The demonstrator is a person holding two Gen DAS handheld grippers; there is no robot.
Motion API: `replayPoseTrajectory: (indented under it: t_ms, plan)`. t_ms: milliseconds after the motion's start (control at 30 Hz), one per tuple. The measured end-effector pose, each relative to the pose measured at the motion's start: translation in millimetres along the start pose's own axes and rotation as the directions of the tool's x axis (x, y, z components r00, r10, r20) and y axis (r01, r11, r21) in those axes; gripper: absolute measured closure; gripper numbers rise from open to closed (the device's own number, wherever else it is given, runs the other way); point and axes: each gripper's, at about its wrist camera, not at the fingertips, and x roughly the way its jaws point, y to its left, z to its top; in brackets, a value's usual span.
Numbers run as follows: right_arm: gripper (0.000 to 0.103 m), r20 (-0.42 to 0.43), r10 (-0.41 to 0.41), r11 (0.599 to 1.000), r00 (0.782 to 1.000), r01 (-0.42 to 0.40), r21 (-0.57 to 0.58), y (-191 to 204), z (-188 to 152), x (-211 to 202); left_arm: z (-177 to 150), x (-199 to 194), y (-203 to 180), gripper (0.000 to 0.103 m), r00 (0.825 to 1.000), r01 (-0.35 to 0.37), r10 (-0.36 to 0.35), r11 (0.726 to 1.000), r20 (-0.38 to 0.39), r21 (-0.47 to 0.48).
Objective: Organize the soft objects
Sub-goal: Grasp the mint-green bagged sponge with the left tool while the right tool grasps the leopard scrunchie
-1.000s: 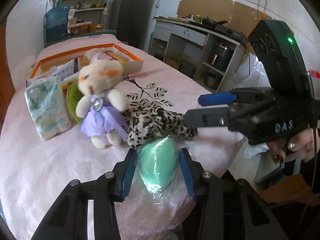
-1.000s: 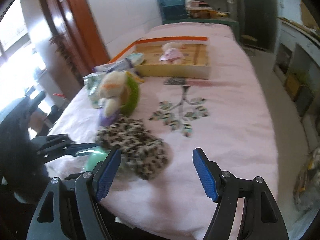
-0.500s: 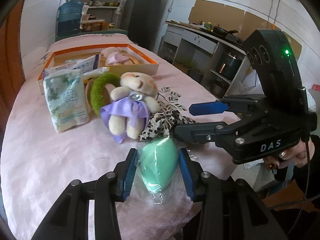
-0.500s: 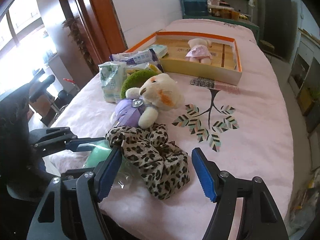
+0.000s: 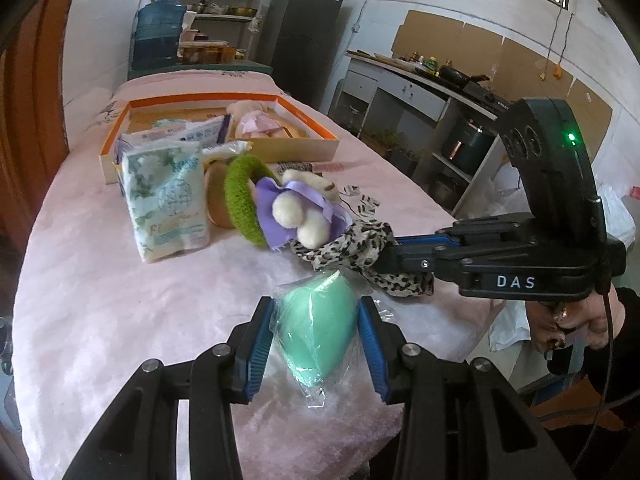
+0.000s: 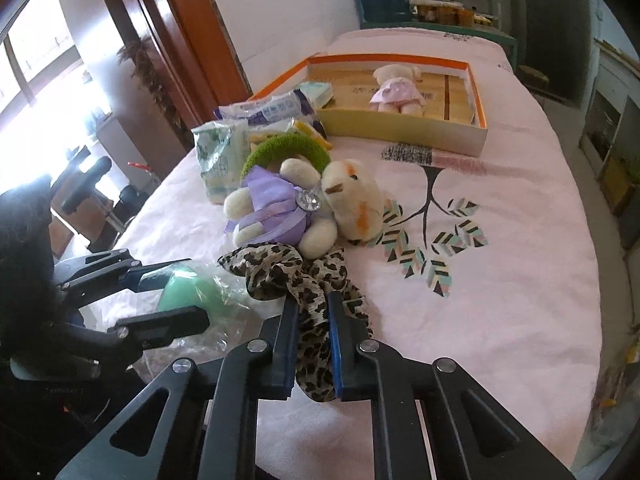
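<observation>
The right gripper (image 6: 313, 342) is clamped tight on the near end of the leopard-print scrunchie (image 6: 296, 276), which lies on the pink tablecloth (image 6: 520, 280) just in front of the teddy bear in a purple dress (image 6: 304, 204). The left gripper (image 5: 316, 344), partly open, grips the mint-green sponge in clear wrap (image 5: 318, 328) at the near table edge, just left of the scrunchie. The orange-rimmed box (image 6: 478, 92) at the far end holds a bear in a pink dress (image 6: 396, 88).

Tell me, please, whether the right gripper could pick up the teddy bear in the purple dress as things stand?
Probably not yet: the right gripper is shut on the leopard scrunchie, so its jaws are occupied. The teddy bear lies just beyond, with nothing blocking the way.
</observation>
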Motion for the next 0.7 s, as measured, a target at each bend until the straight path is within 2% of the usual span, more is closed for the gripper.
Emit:
replayPoseTrajectory:
  t_ms: [567,700]
  plan:
    - [0.090,0.108,0.025,1.000,0.994,-0.026,0.009,7,16,-34,18,-25,9,0.061,0.995,-0.048,0.051,0.998,0.085,-0.045]
    - [0.090,0.149,0.027,0.999,0.989,-0.030,0.013,9,20,-45,26,-33,11,0.061,0.988,-0.093,0.097,0.995,0.117,-0.041]
